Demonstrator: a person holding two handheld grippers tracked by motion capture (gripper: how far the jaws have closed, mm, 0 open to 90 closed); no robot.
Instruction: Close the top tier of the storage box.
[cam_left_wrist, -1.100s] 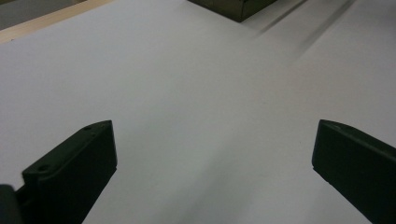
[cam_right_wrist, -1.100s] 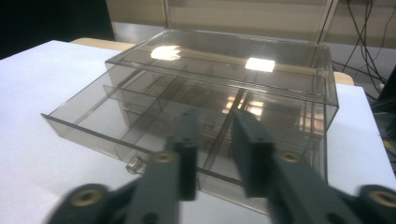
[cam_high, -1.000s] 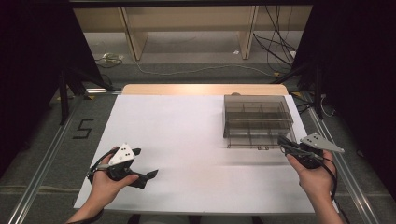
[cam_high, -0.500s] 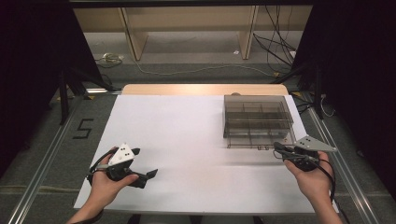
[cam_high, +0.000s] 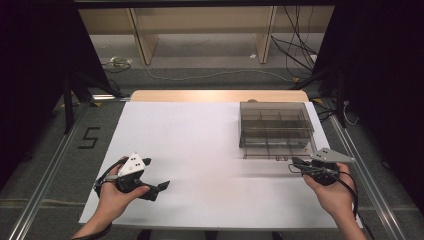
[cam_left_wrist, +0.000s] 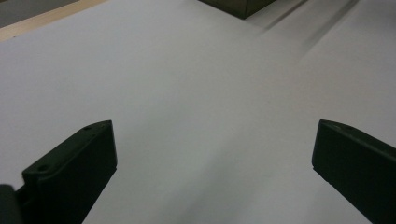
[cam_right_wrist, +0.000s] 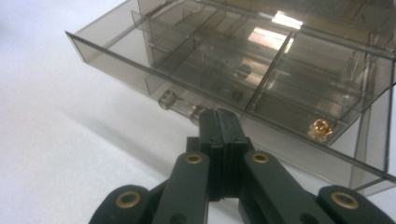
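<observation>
A smoky clear drawer box (cam_high: 276, 129) stands on the white table (cam_high: 200, 145) at the right; it is (cam_right_wrist: 261, 70) close up in the right gripper view. One of its drawers is slid out a little, with a clear handle (cam_right_wrist: 169, 99) on its front wall. My right gripper (cam_high: 294, 164) is shut, pads pressed together, its tip (cam_right_wrist: 220, 114) right at that handle; whether it pinches the handle I cannot tell. A small gold part (cam_right_wrist: 320, 128) lies in a front compartment. My left gripper (cam_high: 162, 187) is held low at the table's front left, its jaws wide open with nothing between them.
A corner of the drawer box (cam_left_wrist: 238, 5) sits far ahead in the left gripper view. A wooden strip (cam_high: 220, 95) borders the table's far edge. Metal rails (cam_high: 55, 165) run along both sides. Cables (cam_high: 295, 45) lie on the floor beyond.
My right gripper has shifted slightly left and toward the person, staying shut in front of the drawer box. The left gripper has not moved.
</observation>
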